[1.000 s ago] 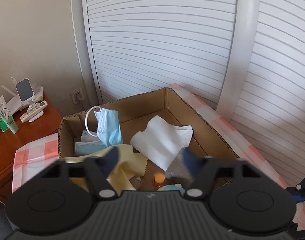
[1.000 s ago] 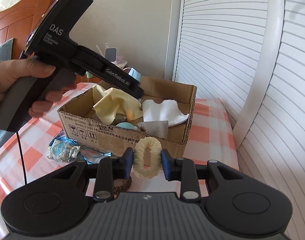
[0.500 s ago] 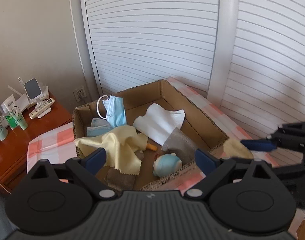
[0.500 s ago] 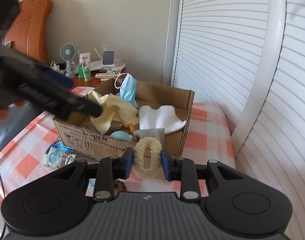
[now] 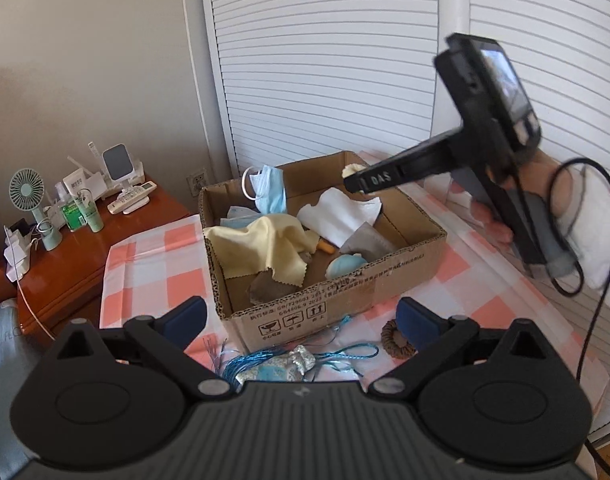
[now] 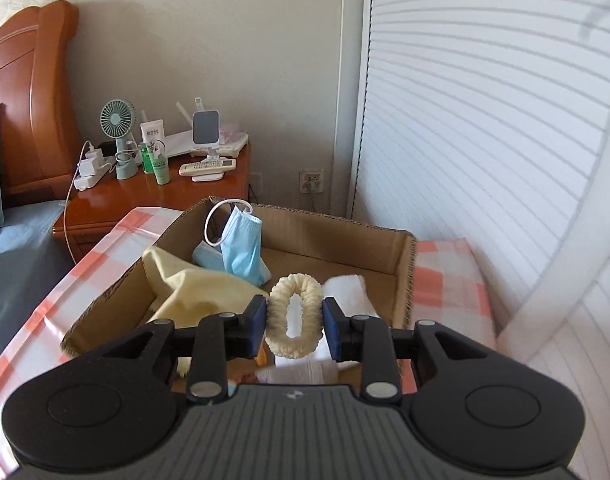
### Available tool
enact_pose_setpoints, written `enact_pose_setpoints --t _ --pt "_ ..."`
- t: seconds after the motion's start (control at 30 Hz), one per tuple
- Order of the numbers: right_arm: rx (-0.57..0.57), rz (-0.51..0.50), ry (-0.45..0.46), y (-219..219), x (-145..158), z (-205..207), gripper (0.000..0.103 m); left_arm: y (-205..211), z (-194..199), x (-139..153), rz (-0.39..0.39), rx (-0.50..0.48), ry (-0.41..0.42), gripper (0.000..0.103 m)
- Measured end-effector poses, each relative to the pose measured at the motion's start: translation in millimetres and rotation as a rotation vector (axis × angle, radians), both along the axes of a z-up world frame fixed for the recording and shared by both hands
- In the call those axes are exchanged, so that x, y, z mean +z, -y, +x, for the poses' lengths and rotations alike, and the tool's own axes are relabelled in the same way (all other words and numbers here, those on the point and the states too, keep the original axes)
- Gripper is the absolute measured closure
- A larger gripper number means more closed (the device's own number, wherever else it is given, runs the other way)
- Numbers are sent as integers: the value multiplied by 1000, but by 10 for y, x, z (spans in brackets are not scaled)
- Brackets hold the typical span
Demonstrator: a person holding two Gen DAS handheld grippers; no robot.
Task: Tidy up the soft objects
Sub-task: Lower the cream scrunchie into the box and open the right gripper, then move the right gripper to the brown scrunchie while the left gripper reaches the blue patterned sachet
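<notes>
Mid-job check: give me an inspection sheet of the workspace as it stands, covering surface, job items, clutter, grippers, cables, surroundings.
Surface: checked tablecloth, pink and white, under the cardboard box.
Job's things: cream scrunchie held above the box; inside lie a yellow cloth, white cloth, grey cloth and blue plush toy; blue face mask hangs on the rim; brown scrunchie and blue tasselled pouch lie outside on the cloth.
Clutter: nothing seen.
Grippers: left gripper open and empty; right gripper shut on the cream scrunchie.
Cables: black cable loops from the right handle.
Surroundings: nightstand with fan, remote; louvred doors.
</notes>
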State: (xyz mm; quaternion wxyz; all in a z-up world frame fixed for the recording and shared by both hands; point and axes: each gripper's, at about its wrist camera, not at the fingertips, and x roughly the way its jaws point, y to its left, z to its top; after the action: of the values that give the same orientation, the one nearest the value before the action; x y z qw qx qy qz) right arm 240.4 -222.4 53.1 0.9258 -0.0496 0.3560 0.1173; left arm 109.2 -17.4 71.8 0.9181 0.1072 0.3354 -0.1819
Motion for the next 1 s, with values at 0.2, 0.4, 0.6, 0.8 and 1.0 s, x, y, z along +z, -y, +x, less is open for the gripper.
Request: enact_pose_setpoints --t 0.2,0.4,0.6,0.8,1.0 --pt "-62 -24 -23 -142 -152 466 19 -109 -50 -32 5 24 -6 2" --pt "-65 -71 -16 -203 -167 446 0 -145 -94 -35 -7 28 -13 2" --pt "-59 -91 -26 -175 -90 150 0 -105 -216 17 3 37 -4 2" --pt "-67 -91 -11 -106 -3 -342 0 -88 -397 46 32 61 6 2" --pt "-117 -83 -5 -19 -44 -841 0 -168 -542 -24 26 134 26 1"
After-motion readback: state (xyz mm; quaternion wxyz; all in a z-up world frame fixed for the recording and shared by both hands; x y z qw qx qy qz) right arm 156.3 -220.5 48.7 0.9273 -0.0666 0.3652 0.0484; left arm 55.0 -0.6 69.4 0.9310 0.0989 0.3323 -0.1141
